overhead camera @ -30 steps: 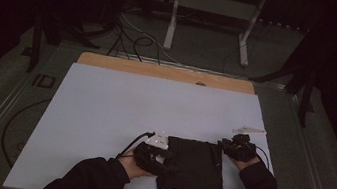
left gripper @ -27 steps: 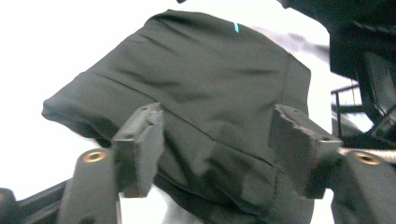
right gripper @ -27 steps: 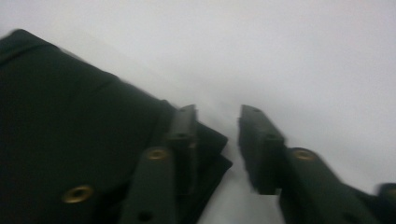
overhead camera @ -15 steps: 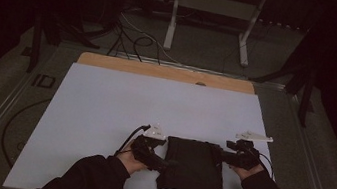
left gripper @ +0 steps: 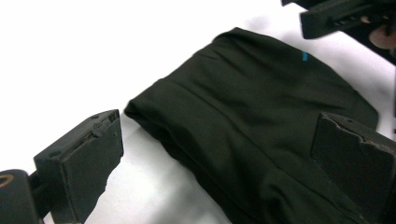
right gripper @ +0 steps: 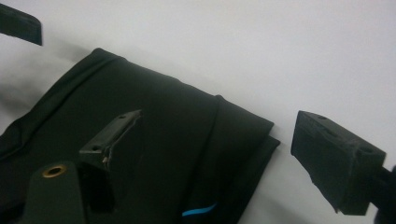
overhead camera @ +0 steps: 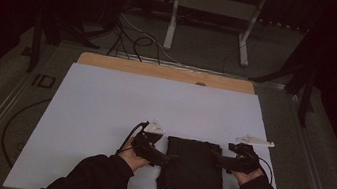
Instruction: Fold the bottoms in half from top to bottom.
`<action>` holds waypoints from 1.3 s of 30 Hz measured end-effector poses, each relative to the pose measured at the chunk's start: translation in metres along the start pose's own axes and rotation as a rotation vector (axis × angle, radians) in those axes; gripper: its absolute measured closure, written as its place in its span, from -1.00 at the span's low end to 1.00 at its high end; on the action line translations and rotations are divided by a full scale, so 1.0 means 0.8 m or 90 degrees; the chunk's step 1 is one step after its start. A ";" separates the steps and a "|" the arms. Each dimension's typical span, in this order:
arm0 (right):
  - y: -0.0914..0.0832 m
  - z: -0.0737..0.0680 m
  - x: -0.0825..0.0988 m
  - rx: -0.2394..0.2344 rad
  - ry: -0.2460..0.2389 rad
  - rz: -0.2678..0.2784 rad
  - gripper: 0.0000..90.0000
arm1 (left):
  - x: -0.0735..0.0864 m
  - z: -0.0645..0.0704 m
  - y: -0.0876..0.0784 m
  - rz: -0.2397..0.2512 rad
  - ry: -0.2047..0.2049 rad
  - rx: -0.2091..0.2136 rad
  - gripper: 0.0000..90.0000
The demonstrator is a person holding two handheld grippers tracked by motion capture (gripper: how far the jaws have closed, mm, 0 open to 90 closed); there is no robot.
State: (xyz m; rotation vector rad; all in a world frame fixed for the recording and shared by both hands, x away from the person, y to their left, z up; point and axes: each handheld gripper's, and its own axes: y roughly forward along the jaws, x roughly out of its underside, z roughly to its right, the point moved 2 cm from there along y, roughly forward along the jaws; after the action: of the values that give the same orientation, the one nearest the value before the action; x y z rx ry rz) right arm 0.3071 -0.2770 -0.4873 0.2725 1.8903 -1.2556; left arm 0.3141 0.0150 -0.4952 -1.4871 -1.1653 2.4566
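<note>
1. I see the folded black cloth point(overhead camera: 192, 165) lying flat on the white table sheet point(overhead camera: 104, 105), directly between my two grippers; in the high view it is so dark that its folds barely read.
2. From the left gripper point(left gripper: 219, 154) view, the cloth's near edge lies between the jaws, under the right-hand one; they stand wide and have just been opening, pressing nothing.
3. From the right gripper point(right gripper: 219, 154) view, a corner of the cloth reaches into the gap and lies beneath the left-hand jaw; these jaws too are spread wide, just opened, gripping nothing.
4. A small blue mark point(right gripper: 200, 209) shows on the cloth; I cannot tell what it is.
5. The person's dark sleeves point(overhead camera: 93, 179) are cut off at the bottom edge.
</note>
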 end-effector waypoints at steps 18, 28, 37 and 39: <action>0.025 0.005 0.030 0.021 0.015 -0.031 -0.69 | 0.020 -0.004 0.029 -0.025 -0.050 -0.027 -0.95; 0.030 0.007 0.035 0.004 0.038 -0.056 -0.68 | 0.027 -0.006 0.037 -0.040 -0.079 -0.018 -0.97; 0.035 0.006 0.039 -0.006 0.037 -0.074 -0.68 | 0.028 -0.002 0.046 -0.055 -0.072 0.023 -0.96; 0.036 0.005 0.039 -0.005 0.040 -0.079 -0.68 | 0.028 0.001 0.046 -0.063 -0.062 0.017 -0.94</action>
State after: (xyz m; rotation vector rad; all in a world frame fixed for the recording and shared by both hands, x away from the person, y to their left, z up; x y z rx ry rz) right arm 0.3059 -0.2744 -0.5297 0.1955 1.9917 -1.3352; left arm 0.3141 -0.0032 -0.5344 -1.2843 -1.1868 2.4927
